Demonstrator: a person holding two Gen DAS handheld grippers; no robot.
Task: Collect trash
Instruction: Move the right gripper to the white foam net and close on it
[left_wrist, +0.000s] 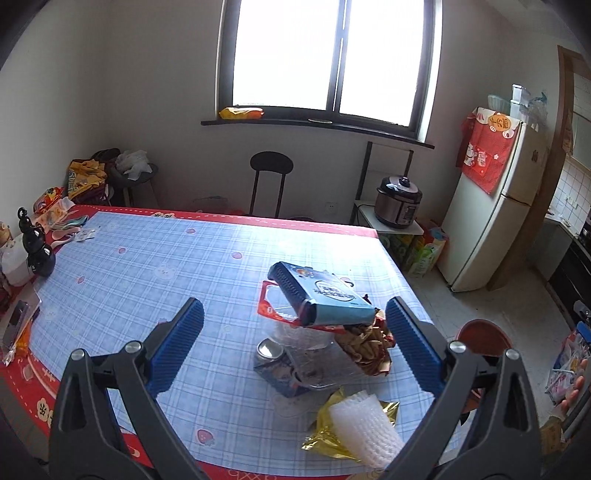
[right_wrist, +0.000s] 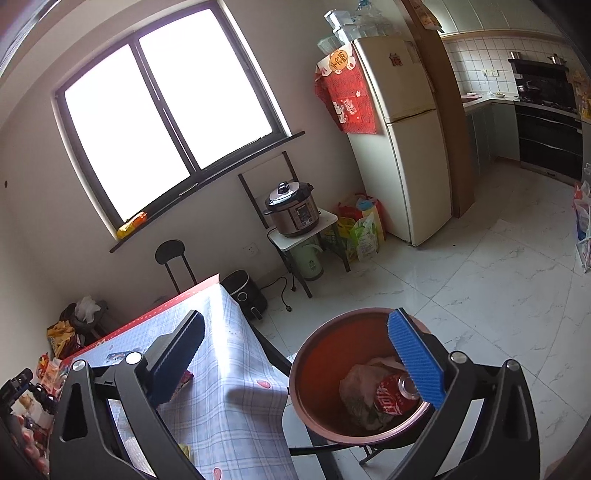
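Daylight from a wide window falls across a table (left_wrist: 147, 266) under a blue checked cloth with a red border, standing in a kitchen with a fridge and a rice cooker behind it. Near the table's right edge sits the remaining trash: a blue packet (left_wrist: 325, 295) lying on top of a red wrapper, a clear plastic tray (left_wrist: 314, 354), a snack bag of brownish pieces (left_wrist: 365, 347), a small tin (left_wrist: 269, 349) and, closer in, a gold foil wrapper (left_wrist: 328, 432) under a white foam sleeve (left_wrist: 369, 432).

Just beside that table edge, on the floor side, is the reddish-brown bin (right_wrist: 321, 354), and inside it lie a red drink can (right_wrist: 395, 397) and a crumpled bag. The right gripper (right_wrist: 295, 354) hangs over the bin with its jaws spread wide and nothing between them, so the drop-off step looks finished. The left gripper (left_wrist: 295, 339) faces the pile, jaws likewise wide apart and empty, with the heap lying between and beyond its fingers.

The step in hand seems to be the next pick. It calls for lowering the left gripper onto one item, probably the blue packet on top, and closing without toppling the loose stack beneath.

What lies under the packet is partly covered and hard to sort out. The bin's far depth is hidden by the right finger, and the clutter at the table's left edge is too distorted to name with confidence.
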